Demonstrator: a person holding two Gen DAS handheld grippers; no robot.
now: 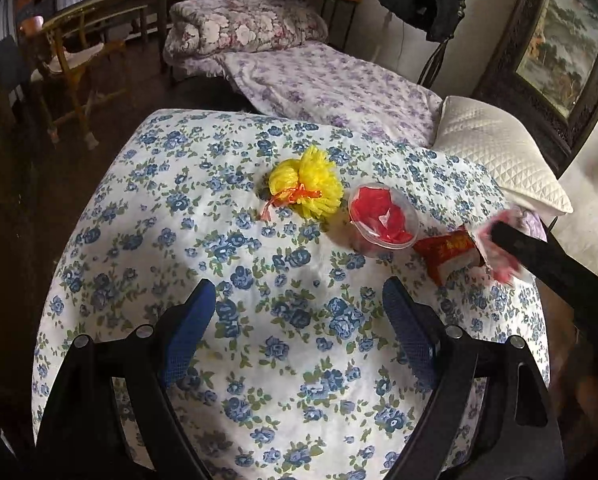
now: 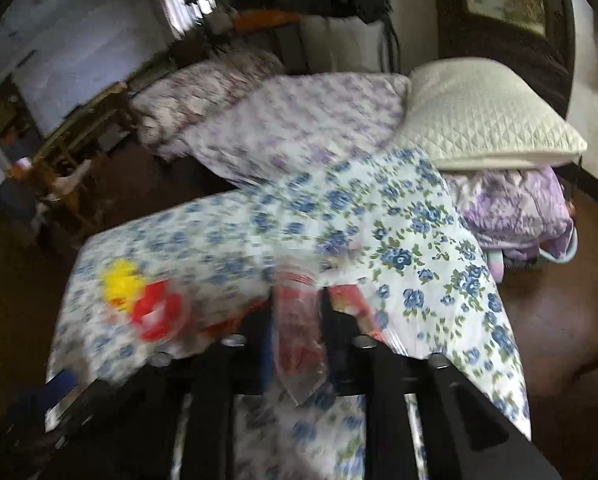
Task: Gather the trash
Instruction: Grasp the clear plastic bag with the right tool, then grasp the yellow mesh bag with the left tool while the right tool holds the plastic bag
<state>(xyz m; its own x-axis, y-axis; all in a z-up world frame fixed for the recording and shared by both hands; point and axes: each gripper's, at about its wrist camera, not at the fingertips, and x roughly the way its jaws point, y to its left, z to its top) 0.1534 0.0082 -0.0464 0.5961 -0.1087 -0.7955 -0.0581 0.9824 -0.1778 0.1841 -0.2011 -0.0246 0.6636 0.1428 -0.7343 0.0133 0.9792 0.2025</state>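
- Left tongs [image 1: 299, 308] released, hovering over the floral sheet [image 1: 259, 360].
- Right tongs [image 2: 299, 320] clenched on a clear wrapper [image 2: 299, 344]; risk of slipping out, thin film and a blurred view.
- Red packet [image 1: 447, 256], red-filled cup [image 1: 383, 216] and yellow net [image 1: 307, 188] lying near together; could tip the cup when reaching.
- Beyond: white pillow [image 1: 495, 152], purple bedding [image 1: 331, 88], wooden chair [image 1: 75, 64].
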